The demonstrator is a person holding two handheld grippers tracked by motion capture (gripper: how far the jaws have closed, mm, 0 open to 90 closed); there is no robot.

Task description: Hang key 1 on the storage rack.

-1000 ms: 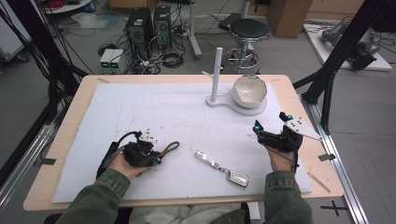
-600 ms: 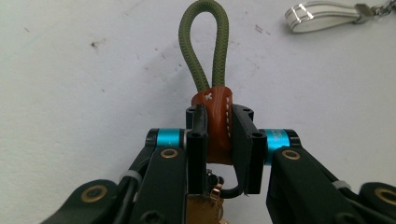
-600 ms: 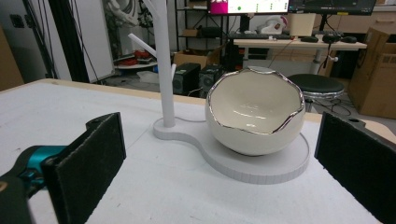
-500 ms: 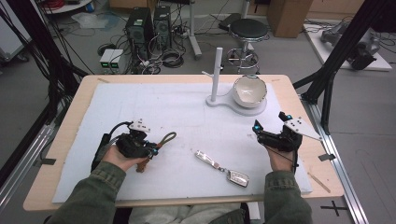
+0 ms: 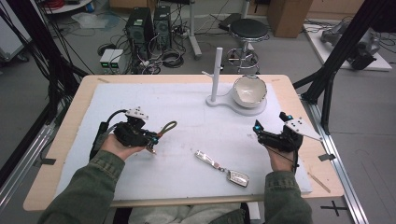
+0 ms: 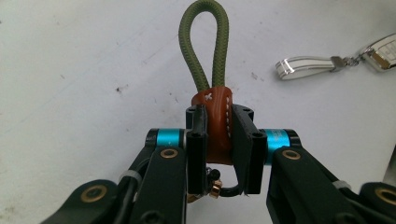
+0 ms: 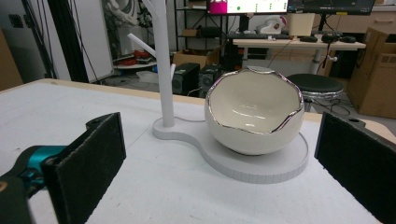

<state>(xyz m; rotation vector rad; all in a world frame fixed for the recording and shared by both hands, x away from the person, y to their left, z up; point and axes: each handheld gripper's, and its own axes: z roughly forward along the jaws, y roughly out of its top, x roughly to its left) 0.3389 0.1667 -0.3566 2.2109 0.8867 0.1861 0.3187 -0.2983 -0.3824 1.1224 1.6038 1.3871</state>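
My left gripper [image 5: 148, 138] is shut on the brown leather tab [image 6: 218, 122] of a keychain, and its olive rope loop [image 6: 204, 46] sticks out past the jaws. In the high view the rope loop [image 5: 168, 127] points right, clear of the white mat [image 5: 187, 112]. A metal ring hangs below the tab between the jaws. A silver car key with a fob [image 5: 222, 167] lies on the mat near the front middle; the same car key [image 6: 327, 64] lies at the upper right in the left gripper view. My right gripper [image 5: 271, 123] rests at the right, open and with nothing between its pads [image 7: 93, 161].
A white eggshell-shaped bowl [image 5: 250, 90] with a silver rim sits on a flat white base [image 5: 233, 105] at the back right, beside an upright white post with branches [image 5: 216, 70]. In the right gripper view the bowl [image 7: 254, 116] stands straight ahead. Stool, computers and cables lie beyond the table.
My left hand has lifted the keychain off the mat and carried it a little away from the front edge. The right hand, key and bowl have not moved.
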